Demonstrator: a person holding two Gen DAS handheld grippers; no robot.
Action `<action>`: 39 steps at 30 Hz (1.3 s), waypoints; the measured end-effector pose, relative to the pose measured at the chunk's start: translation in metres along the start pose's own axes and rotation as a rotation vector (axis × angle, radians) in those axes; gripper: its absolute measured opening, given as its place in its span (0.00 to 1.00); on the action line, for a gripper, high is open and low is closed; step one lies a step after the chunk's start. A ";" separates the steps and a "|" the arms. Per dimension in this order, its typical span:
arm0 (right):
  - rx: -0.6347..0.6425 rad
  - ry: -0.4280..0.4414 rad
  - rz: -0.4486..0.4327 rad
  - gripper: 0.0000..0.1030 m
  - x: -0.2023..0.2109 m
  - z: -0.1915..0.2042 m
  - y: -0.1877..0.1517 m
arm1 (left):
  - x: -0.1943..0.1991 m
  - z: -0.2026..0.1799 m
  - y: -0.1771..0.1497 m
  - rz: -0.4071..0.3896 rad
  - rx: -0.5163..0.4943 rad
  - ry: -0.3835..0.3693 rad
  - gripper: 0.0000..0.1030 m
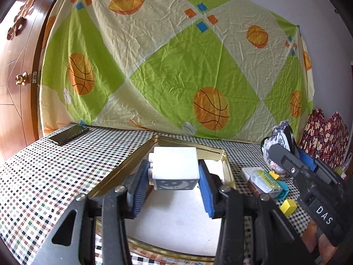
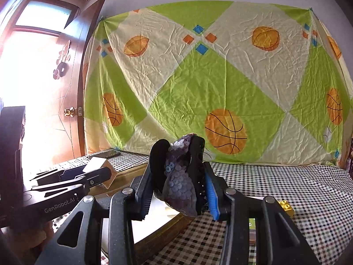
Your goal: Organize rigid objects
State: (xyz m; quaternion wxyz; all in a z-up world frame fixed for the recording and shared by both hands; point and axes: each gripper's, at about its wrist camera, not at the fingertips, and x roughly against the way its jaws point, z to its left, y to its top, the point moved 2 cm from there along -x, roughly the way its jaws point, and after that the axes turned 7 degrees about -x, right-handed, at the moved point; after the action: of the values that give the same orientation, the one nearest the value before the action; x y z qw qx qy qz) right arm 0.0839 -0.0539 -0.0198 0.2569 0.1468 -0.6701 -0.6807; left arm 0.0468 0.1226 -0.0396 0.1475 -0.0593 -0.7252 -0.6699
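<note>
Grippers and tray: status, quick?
Left gripper shut on white block, above gold tray. Right gripper shut on sequined hair clip beside tray. Nothing blocking; loose blocks on cloth right of tray.

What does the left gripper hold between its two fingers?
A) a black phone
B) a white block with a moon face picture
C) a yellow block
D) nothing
B: the left gripper clamps the white block between its blue pads, above the gold tray.
</note>
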 end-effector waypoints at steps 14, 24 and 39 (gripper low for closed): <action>0.021 0.025 0.070 0.43 -0.029 0.014 -0.006 | -0.026 0.016 0.000 0.097 0.011 0.013 0.41; 0.013 0.039 0.152 0.43 -0.060 0.013 0.002 | -0.056 0.013 0.002 0.199 -0.064 0.014 0.41; 0.012 0.072 0.418 0.44 -0.136 0.015 -0.014 | -0.091 0.016 0.003 0.354 -0.124 0.000 0.41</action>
State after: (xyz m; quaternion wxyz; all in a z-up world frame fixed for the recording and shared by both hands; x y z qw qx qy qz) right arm 0.1861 0.0325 -0.0529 0.4155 0.0304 -0.6806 -0.6027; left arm 0.1324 0.1493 -0.0641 0.2593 -0.1949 -0.6607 -0.6770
